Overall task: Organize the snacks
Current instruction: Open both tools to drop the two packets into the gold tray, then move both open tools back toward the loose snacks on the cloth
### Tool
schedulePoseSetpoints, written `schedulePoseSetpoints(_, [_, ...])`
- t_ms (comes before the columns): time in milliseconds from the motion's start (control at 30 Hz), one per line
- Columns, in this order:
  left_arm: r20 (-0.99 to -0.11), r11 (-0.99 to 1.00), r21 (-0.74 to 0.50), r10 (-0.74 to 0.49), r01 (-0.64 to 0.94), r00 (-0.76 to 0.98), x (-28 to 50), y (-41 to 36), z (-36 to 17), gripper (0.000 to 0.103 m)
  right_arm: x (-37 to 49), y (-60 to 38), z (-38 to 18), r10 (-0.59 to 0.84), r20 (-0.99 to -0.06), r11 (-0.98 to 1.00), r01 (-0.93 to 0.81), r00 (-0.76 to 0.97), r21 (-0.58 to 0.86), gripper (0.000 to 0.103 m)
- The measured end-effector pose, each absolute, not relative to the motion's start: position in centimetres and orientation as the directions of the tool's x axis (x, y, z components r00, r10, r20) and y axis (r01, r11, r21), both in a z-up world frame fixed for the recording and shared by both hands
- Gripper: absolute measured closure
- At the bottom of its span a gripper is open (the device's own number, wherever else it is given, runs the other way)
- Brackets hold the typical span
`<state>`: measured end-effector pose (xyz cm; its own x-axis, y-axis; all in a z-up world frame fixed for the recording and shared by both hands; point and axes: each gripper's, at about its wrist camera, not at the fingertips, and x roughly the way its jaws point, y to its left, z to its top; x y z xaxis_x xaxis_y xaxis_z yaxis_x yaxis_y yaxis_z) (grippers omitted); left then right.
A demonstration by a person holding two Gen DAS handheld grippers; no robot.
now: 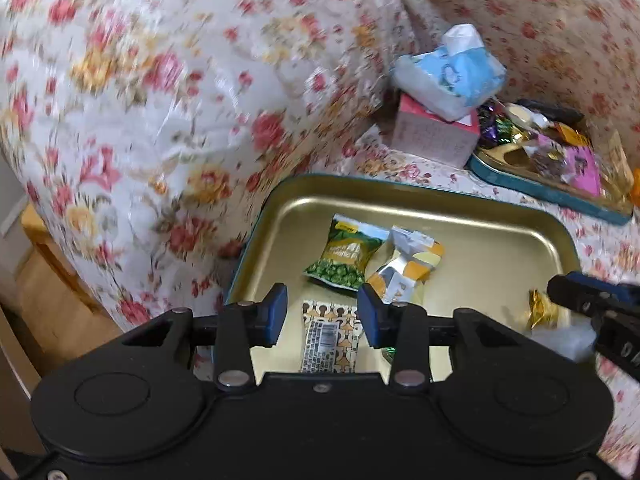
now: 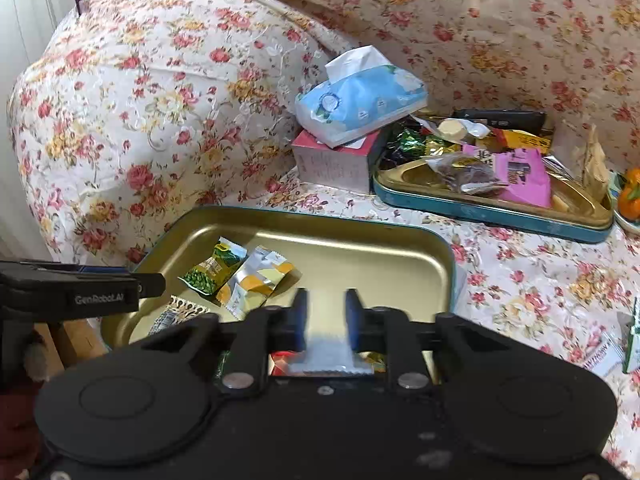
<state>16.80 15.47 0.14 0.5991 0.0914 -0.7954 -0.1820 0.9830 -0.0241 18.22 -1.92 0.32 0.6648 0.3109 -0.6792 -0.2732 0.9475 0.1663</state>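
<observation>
Right wrist view: right gripper (image 2: 326, 316) pinches a clear-white packet (image 2: 329, 350) above gold tin (image 2: 416, 268) near edge; release low beside green packet (image 2: 214, 270), left gripper (image 1: 322, 314) half-wide, empty.

Gold-lined rectangular metal tin (image 2: 400, 248): smooth, satin sheen inside, teal painted outer wall. Green glossy foil snack packet (image 2: 212, 270) and orange-and-silver packet (image 2: 260, 280): slick, crinkled film. Floral-printed sofa cover (image 2: 140, 100): matt woven cloth, apparently embroidered, though blur obscures the texture. Blue soft tissue pack (image 2: 360, 96): shiny plastic wrap, white paper tissue protruding. Pink box (image 2: 336, 164): matt cardboard. Black left gripper (image 1: 322, 314) body: matt moulded plastic; blue pads (image 1: 276, 312) look rubbery.
</observation>
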Motion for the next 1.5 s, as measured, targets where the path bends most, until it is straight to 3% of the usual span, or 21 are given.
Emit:
schedulePoseSetpoints(200, [-0.817, 0.979, -0.071, 0.054, -0.192, 0.574, 16.7, 16.1, -0.5, 0.054, 18.9, -0.7, 0.1, 0.267, -0.678, 0.953, -0.291, 0.685, 0.082, 0.088])
schedulePoseSetpoints(800, [-0.796, 0.995, -0.04, 0.023, -0.09, 0.605, 14.0, 12.3, 1.0, 0.054, 12.4, -6.4, 0.9, 0.193, -0.647, 0.981, -0.145, 0.737, 0.126, 0.088])
schedulePoseSetpoints(1500, [-0.852, 0.97, -0.04, -0.159, 0.241, 0.499, 10.2, -5.3, -0.4, 0.054, 0.7, -17.7, -4.1, -0.073, -0.681, 0.986, 0.156, 0.728, 0.061, 0.087])
